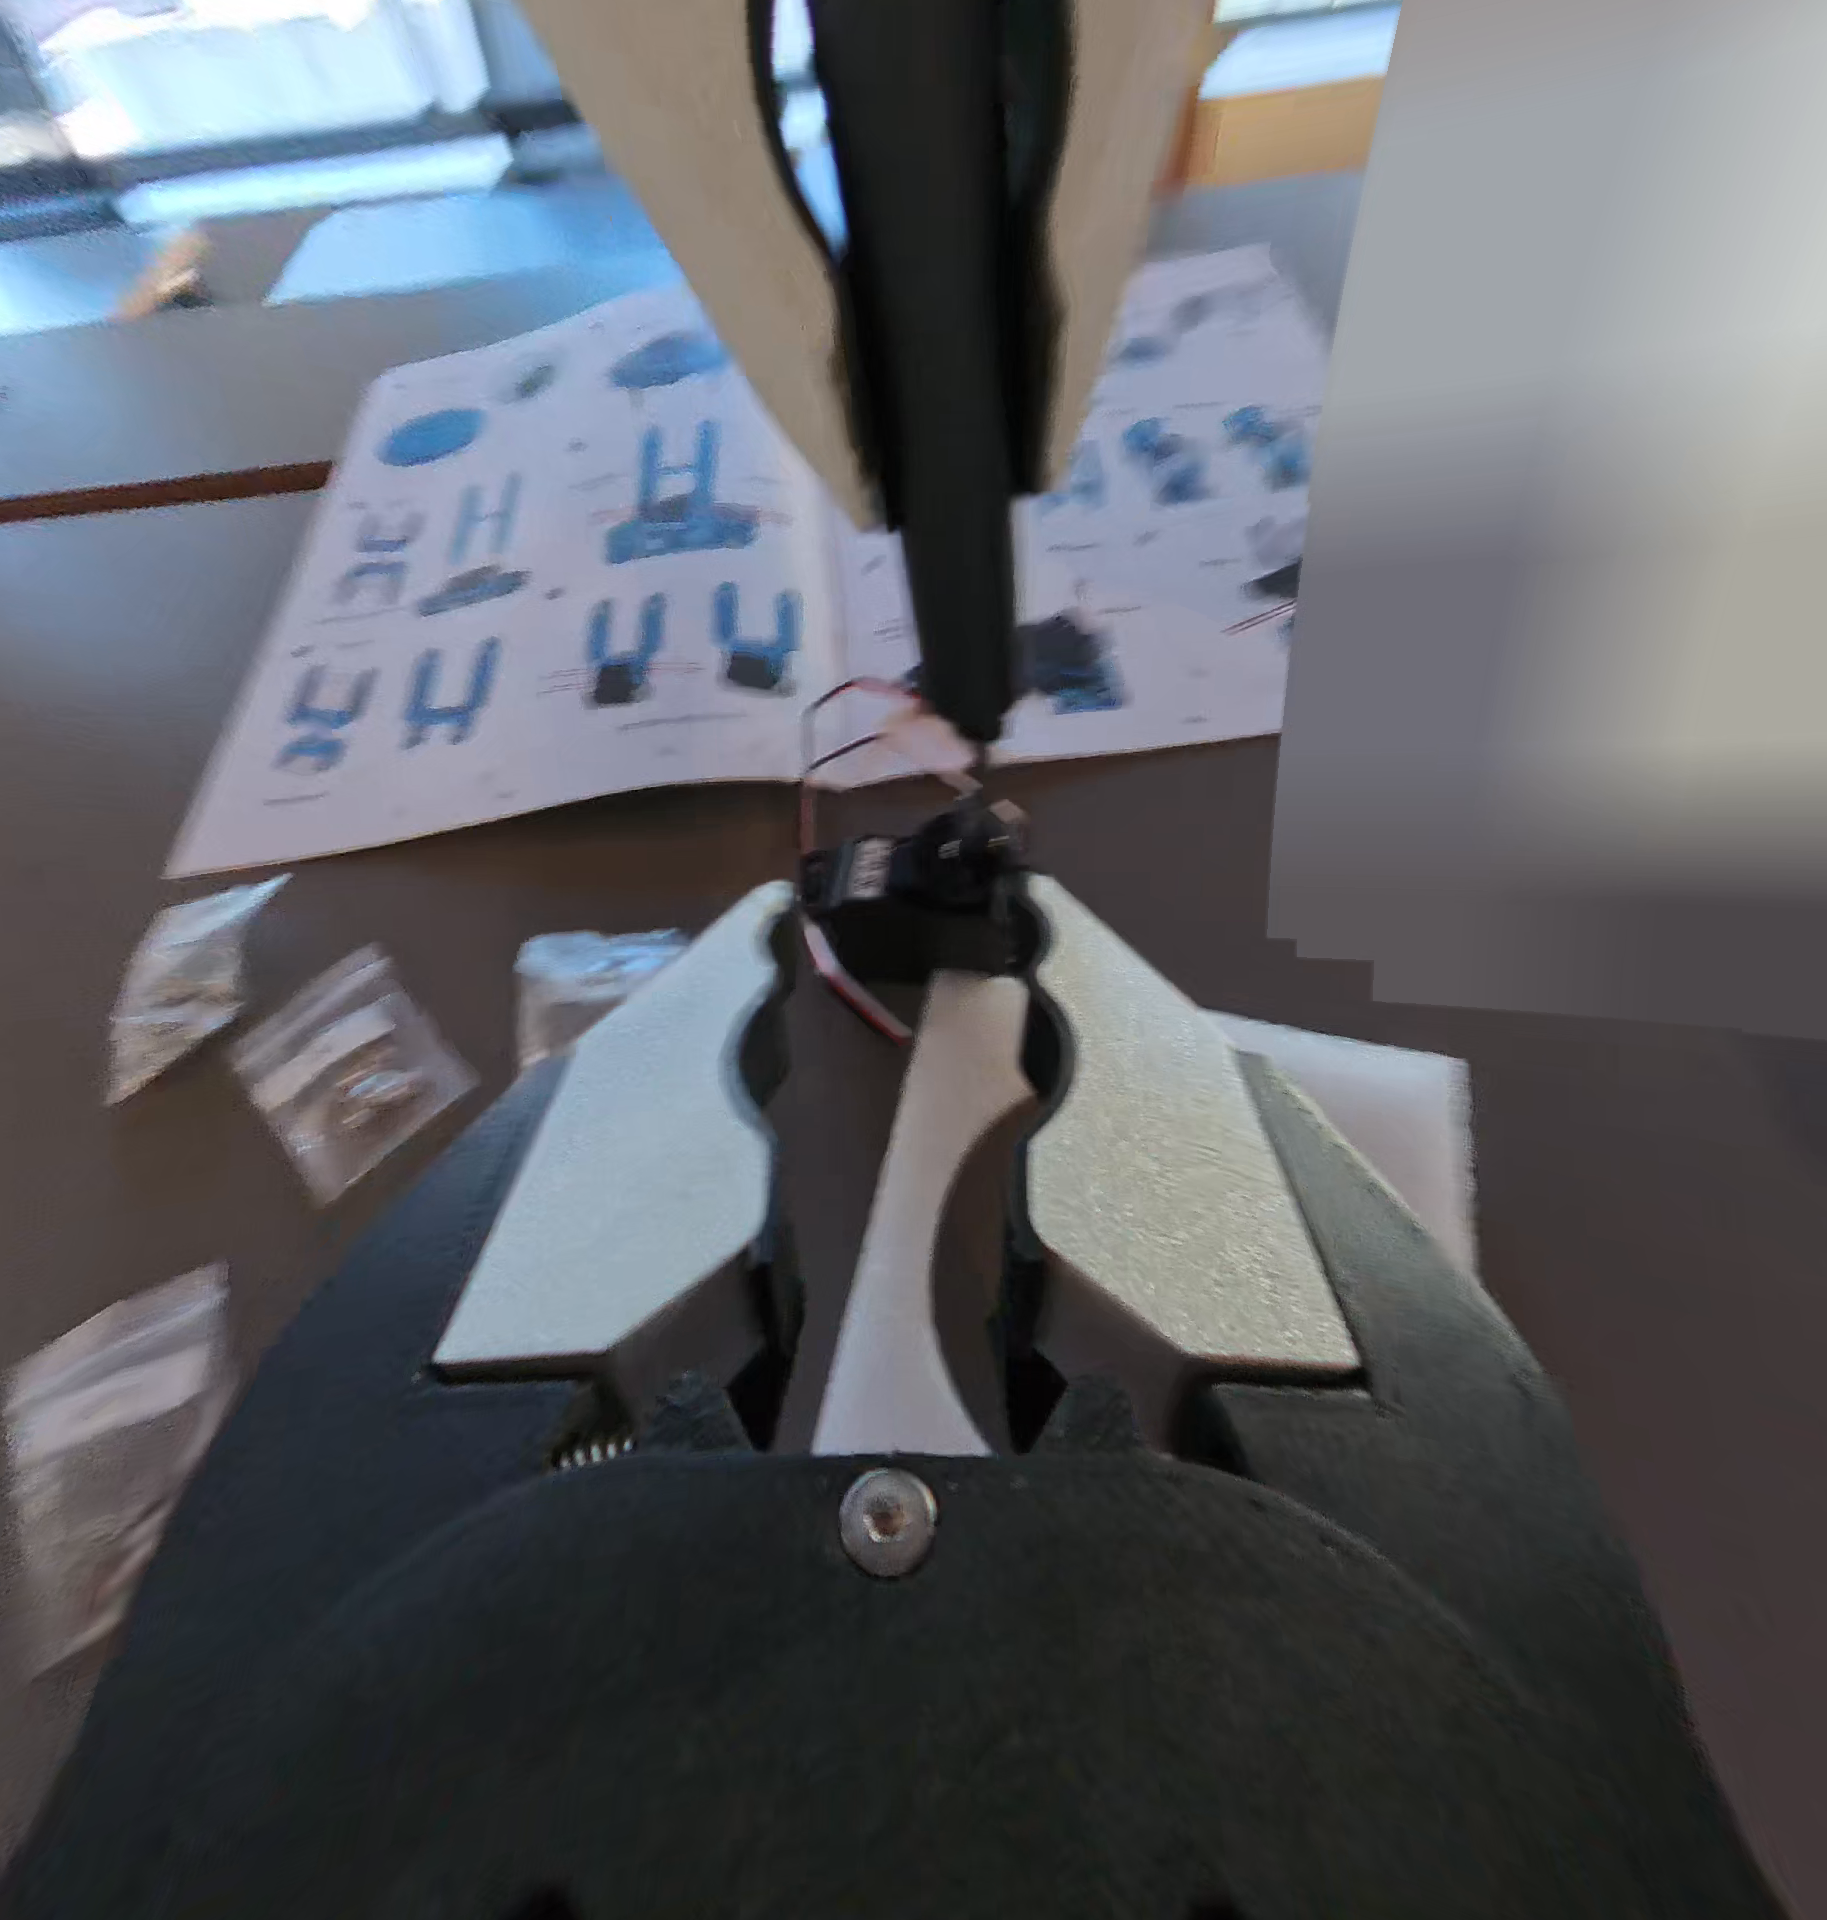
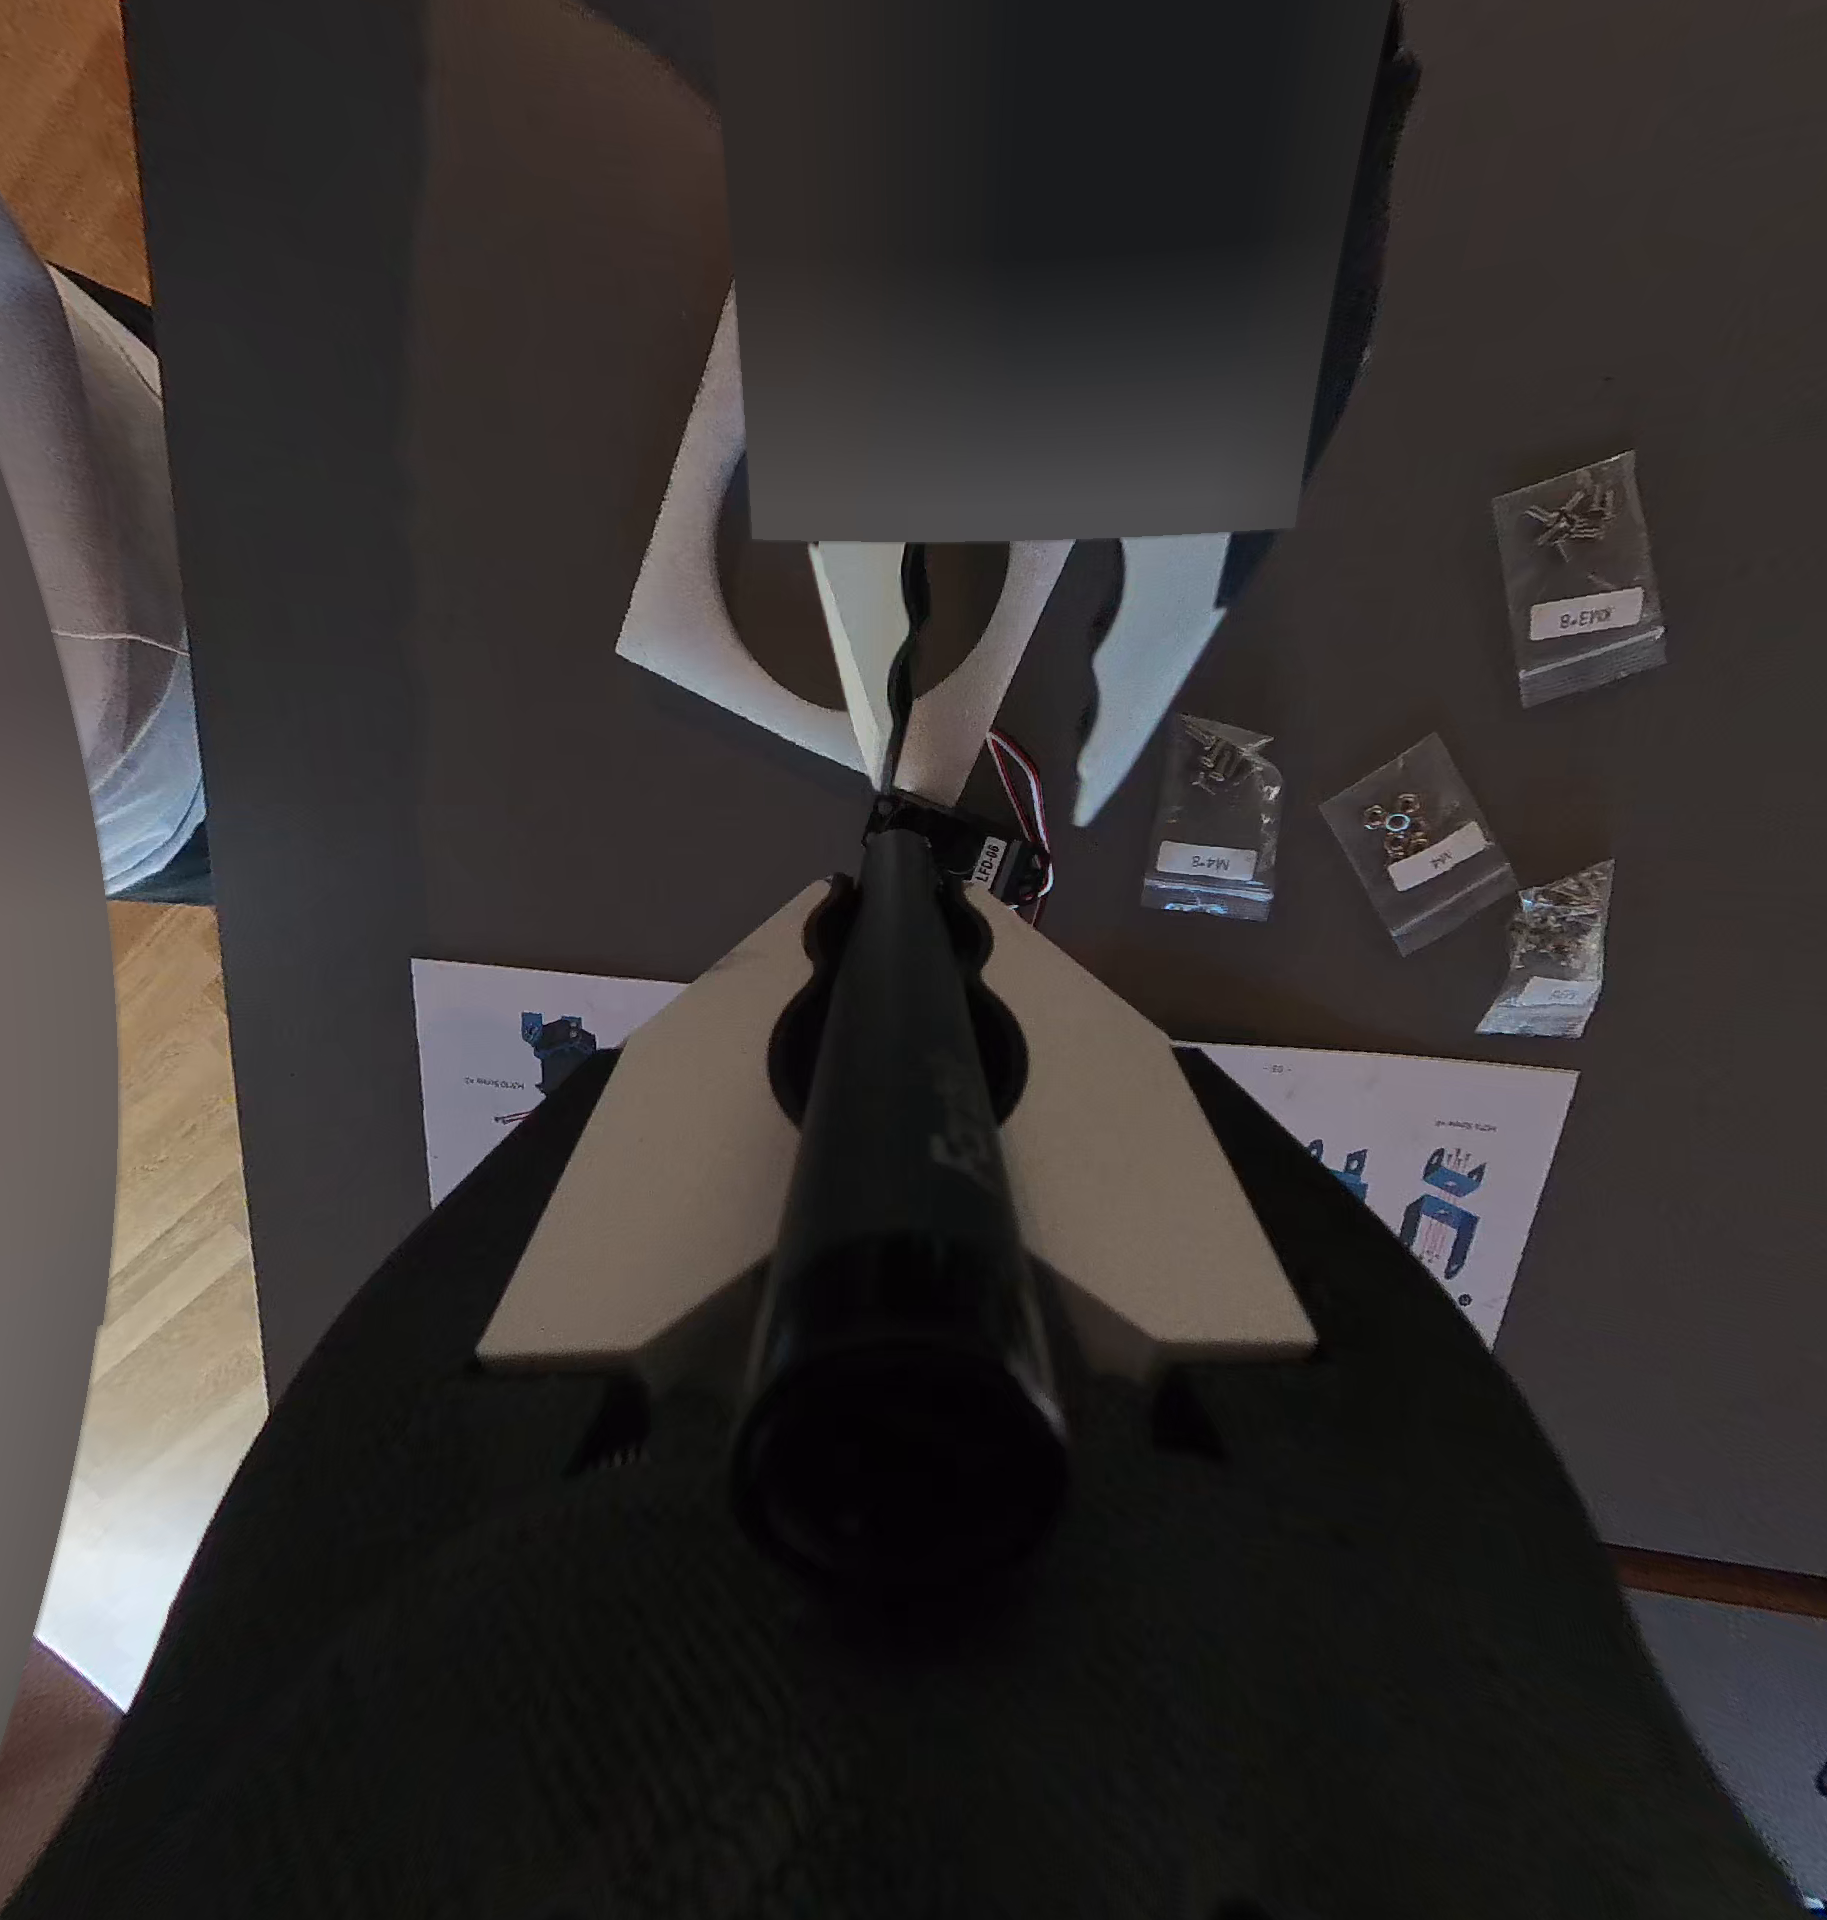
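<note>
My left gripper (image 1: 904,914) has silver-white fingers and is shut on a small black servo (image 1: 888,914) at its tips, just above the dark table. The servo's red, white and black wires (image 1: 836,727) loop behind it. My right gripper (image 2: 904,904) is shut on a black screwdriver (image 2: 909,1143). It comes down from above in the left wrist view (image 1: 956,509). The screwdriver (image 1: 940,416) points down at the top of the servo (image 2: 992,862). The left gripper also shows across from it in the right wrist view (image 2: 987,805). The left wrist view is motion-blurred.
An open instruction booklet (image 1: 535,582) with blue part drawings lies beyond the servo, and also shows in the right wrist view (image 2: 1408,1174). Several small plastic bags of screws and nuts (image 2: 1579,582) lie beside the left gripper (image 1: 348,1060). White foam with a round cut-out (image 2: 680,623) lies under the left gripper. Wooden floor (image 2: 161,1143) is past the table edge.
</note>
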Demonstrator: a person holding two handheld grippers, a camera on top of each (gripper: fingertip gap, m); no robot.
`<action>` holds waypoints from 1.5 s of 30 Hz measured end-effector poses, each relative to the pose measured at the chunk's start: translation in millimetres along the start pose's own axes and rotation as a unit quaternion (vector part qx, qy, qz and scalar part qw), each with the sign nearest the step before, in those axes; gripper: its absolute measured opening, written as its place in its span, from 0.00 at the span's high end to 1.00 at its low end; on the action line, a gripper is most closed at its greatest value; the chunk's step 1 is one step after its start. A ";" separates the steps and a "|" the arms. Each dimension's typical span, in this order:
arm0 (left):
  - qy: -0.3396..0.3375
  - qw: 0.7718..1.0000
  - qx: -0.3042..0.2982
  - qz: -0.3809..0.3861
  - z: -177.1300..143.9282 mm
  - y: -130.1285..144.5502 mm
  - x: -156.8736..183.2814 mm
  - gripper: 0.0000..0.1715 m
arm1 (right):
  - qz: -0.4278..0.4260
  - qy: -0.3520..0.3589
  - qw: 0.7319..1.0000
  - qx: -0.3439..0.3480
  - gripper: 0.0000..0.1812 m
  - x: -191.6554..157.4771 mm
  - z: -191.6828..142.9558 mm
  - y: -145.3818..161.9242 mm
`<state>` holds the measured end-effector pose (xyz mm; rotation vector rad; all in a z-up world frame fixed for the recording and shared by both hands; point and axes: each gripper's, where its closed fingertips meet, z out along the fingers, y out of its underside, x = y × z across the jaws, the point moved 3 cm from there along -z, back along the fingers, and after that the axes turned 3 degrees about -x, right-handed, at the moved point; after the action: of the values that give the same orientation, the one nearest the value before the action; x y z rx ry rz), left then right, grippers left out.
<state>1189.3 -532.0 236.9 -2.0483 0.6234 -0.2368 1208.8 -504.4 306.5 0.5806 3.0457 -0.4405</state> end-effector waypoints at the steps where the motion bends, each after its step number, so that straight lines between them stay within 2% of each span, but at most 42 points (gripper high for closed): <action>1: 0.021 1.000 0.018 -0.006 -2.4 -1.5 3.0 0.83 | 0.000 0.001 1.000 0.000 0.91 -0.1 -0.1 0.5; 6: 0.054 0.995 0.071 -0.039 -3.7 -17.2 7.4 0.82 | 0.006 0.005 1.000 0.003 0.91 -0.6 -0.2 0.8; 16: 0.042 0.993 0.103 -0.028 6.6 -36.4 10.6 0.91 | 0.015 0.004 1.000 0.016 0.91 -0.8 0.2 -0.7; 23: 0.037 0.993 0.108 -0.036 7.2 -36.4 7.7 0.91 | 0.009 0.006 0.999 0.036 0.91 1.1 0.2 -0.7; 33: 0.036 0.993 0.109 -0.040 8.6 -33.7 6.3 0.91 | 0.040 0.022 0.988 0.146 0.90 2.4 -6.0 -0.8; 38: 0.031 0.993 0.107 -0.034 8.0 -32.8 7.3 0.91 | 0.086 0.068 0.955 0.274 0.85 3.5 -20.9 -2.6; 42: 0.031 0.993 0.106 -0.037 5.4 -31.6 7.2 0.91 | 0.123 0.114 0.899 0.405 0.80 5.1 -31.9 4.3; 45: 0.030 0.993 0.105 -0.037 4.9 -31.1 6.4 0.91 | 0.125 0.117 0.862 0.477 0.81 0.4 -37.6 4.9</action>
<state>1207.2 -518.6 260.0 -1.8678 0.5374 -0.3929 1211.7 -489.5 341.3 1.0703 2.6674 -2.0061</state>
